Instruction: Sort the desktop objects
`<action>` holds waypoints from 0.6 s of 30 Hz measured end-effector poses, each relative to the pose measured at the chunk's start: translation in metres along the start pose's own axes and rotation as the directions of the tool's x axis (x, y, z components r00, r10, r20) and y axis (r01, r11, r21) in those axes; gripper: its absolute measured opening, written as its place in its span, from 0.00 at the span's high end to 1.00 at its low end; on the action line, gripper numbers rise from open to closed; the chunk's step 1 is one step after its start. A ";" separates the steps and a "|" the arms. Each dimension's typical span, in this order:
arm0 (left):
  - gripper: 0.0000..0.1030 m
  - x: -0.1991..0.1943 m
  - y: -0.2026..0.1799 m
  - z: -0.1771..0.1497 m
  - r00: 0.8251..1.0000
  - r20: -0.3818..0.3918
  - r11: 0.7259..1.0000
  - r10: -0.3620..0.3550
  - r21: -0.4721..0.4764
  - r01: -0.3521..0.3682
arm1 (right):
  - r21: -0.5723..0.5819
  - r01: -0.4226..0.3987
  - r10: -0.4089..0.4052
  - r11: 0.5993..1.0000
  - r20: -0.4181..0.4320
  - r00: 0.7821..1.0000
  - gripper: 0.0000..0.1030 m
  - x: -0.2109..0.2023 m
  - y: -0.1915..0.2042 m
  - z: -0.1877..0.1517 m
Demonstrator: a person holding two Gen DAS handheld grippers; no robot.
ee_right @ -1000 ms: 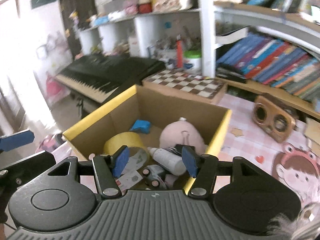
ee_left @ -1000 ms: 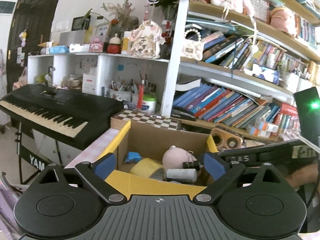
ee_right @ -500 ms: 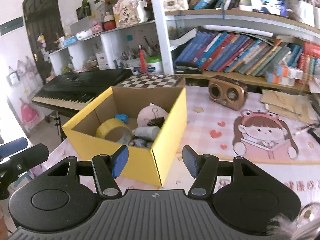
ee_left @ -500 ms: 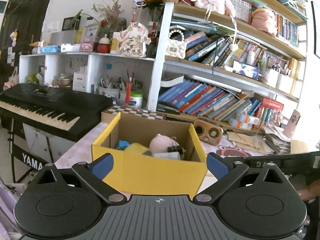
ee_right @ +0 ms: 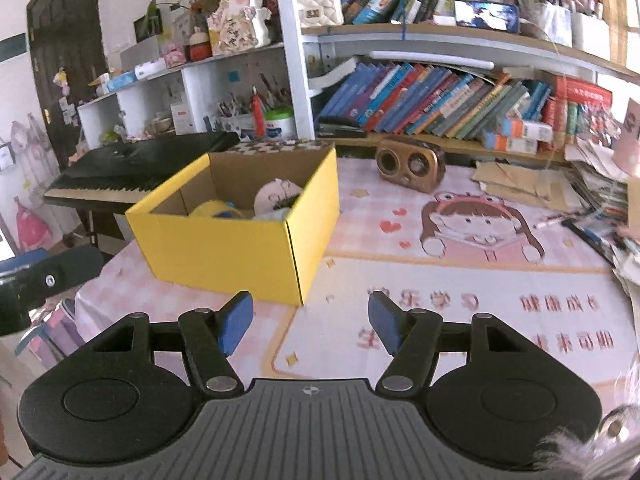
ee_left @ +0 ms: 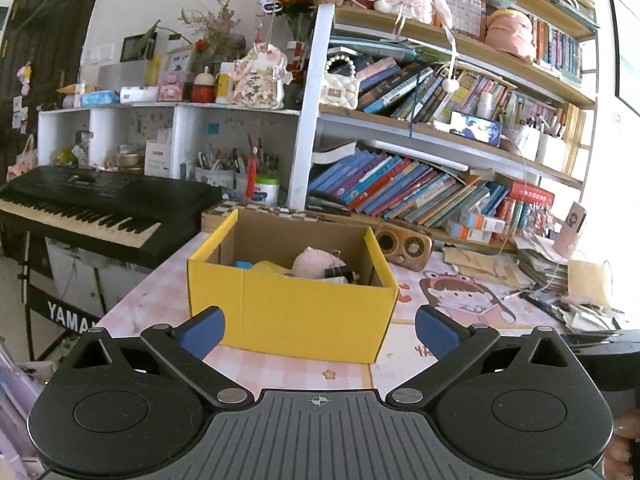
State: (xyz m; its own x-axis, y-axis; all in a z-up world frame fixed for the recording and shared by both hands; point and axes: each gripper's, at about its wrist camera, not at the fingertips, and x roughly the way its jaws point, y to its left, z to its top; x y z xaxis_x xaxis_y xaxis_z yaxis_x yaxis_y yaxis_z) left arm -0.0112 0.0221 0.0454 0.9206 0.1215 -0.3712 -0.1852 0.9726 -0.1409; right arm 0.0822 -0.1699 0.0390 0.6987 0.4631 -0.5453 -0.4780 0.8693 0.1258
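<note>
Box (ee_left: 292, 312) sits beyond left tool (ee_left: 318, 330), untouched.

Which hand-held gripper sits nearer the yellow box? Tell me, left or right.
Left, though narrowly. The left hand-held gripper faces the yellow box head-on, its open fingers spanning the near wall. The right hand-held gripper sits off the box's near right corner, over the pink mat, empty.

Yellow box (ee_right: 224, 252) ahead, bare mat (ee_right: 460, 292) beside
</note>
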 end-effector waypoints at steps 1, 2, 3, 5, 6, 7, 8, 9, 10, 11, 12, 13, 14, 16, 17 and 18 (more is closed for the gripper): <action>0.00 -0.002 -0.001 -0.001 1.000 -0.001 1.000 -0.001 0.002 0.001 | 0.007 0.005 -0.005 1.000 -0.002 1.000 0.40 -0.003 -0.001 -0.004; 0.00 -0.003 -0.002 -0.002 1.000 -0.003 1.000 -0.002 0.005 0.002 | 0.013 0.010 -0.009 1.000 -0.005 1.000 0.40 -0.005 -0.001 -0.008; 0.00 -0.004 -0.003 -0.004 1.000 -0.006 1.000 -0.003 0.008 0.003 | 0.018 0.015 -0.015 1.000 -0.006 1.000 0.40 -0.008 -0.001 -0.011; 0.00 -0.006 -0.005 -0.007 1.000 -0.013 1.000 -0.006 0.016 0.006 | 0.024 0.022 -0.022 0.999 -0.007 1.000 0.40 -0.012 -0.001 -0.016; 0.00 -0.007 -0.006 -0.009 1.000 -0.019 1.000 -0.009 0.019 0.010 | 0.027 0.026 -0.026 0.999 -0.007 1.000 0.39 -0.014 -0.001 -0.019; 0.00 -0.008 -0.006 -0.010 1.000 -0.025 1.000 -0.014 0.019 0.015 | 0.030 0.030 -0.030 0.999 -0.008 1.000 0.39 -0.016 -0.001 -0.020; 0.00 -0.008 -0.007 -0.012 0.999 -0.031 1.000 -0.020 0.016 0.020 | 0.033 0.033 -0.033 0.999 -0.009 0.999 0.39 -0.018 -0.002 -0.023; 0.00 -0.009 -0.006 -0.013 0.999 -0.036 1.000 -0.028 0.012 0.028 | 0.038 0.037 -0.037 0.999 -0.009 0.999 0.39 -0.020 -0.002 -0.025; 0.00 -0.009 -0.006 -0.014 0.999 -0.039 0.999 -0.034 0.009 0.034 | 0.042 0.042 -0.041 0.998 -0.009 0.999 0.39 -0.022 -0.003 -0.027; 0.00 -0.010 -0.006 -0.014 0.998 -0.041 0.999 -0.038 0.008 0.038 | 0.046 0.046 -0.045 0.998 -0.011 0.999 0.39 -0.024 -0.004 -0.028; 0.00 -0.010 -0.007 -0.014 0.998 -0.042 0.999 -0.041 0.009 0.042 | 0.051 0.049 -0.049 0.997 -0.012 0.999 0.39 -0.025 -0.005 -0.029; 0.00 -0.009 -0.007 -0.014 0.998 -0.043 0.999 -0.045 0.012 0.045 | 0.055 0.055 -0.054 0.997 -0.013 0.998 0.39 -0.026 -0.006 -0.029; 0.00 -0.009 -0.008 -0.014 0.998 -0.044 0.999 -0.048 0.014 0.049 | 0.057 0.059 -0.058 0.997 -0.012 0.998 0.38 -0.027 -0.007 -0.030; 0.00 -0.008 -0.009 -0.014 0.997 -0.049 0.998 -0.052 0.020 0.053 | 0.061 0.067 -0.066 0.996 -0.011 0.998 0.37 -0.030 -0.007 -0.031; 0.00 -0.007 -0.011 -0.015 0.997 -0.052 0.998 -0.053 0.024 0.054 | 0.062 0.070 -0.070 0.996 -0.011 0.998 0.37 -0.031 -0.007 -0.032; 0.00 -0.007 -0.012 -0.015 0.997 -0.056 0.998 -0.054 0.029 0.056 | 0.064 0.073 -0.072 0.995 -0.011 0.997 0.36 -0.032 -0.007 -0.032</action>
State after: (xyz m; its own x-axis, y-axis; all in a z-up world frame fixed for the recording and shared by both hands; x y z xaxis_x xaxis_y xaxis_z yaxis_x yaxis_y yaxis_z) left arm -0.0205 0.0069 0.0359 0.9085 0.0575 -0.4139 -0.1234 0.9832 -0.1342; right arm 0.0463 -0.1962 0.0287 0.7257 0.3971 -0.5618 -0.3905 0.9101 0.1389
